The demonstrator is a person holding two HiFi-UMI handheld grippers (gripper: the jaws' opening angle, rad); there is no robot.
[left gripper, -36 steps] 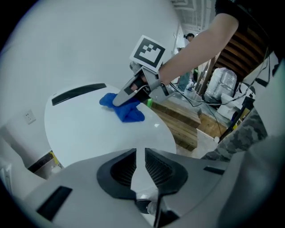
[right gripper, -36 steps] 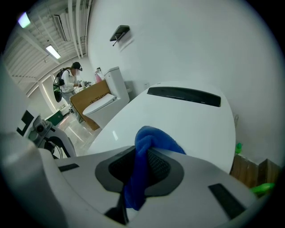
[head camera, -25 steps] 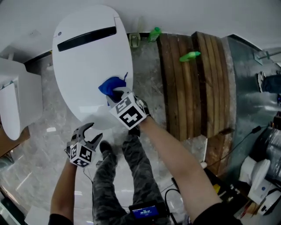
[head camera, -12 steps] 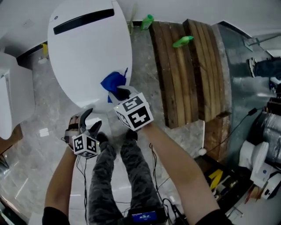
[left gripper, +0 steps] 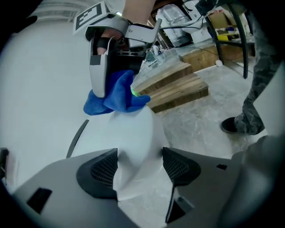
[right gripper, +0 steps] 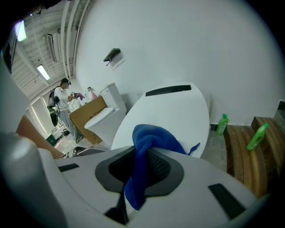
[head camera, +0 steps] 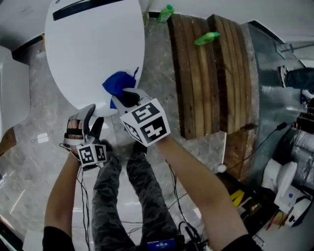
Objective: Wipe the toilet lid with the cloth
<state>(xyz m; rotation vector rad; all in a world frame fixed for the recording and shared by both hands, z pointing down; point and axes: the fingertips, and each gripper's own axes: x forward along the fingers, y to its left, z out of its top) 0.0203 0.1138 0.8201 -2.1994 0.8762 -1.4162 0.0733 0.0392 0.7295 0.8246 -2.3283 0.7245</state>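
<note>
The right gripper (head camera: pixel 125 99) pinches the bunched blue cloth (head camera: pixel 117 83) at the near right edge of the white toilet lid (head camera: pixel 93 49), where a thin grip could let it slip mid-wipe, while the left gripper (head camera: pixel 87 122), jaws just spread, straddles the lid's front rim without gripping.

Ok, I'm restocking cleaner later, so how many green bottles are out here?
2. One green bottle stands on the floor by the wall, between the toilet lid and the wooden planks; the other rests on the planks. More could be hidden out of view.
</note>
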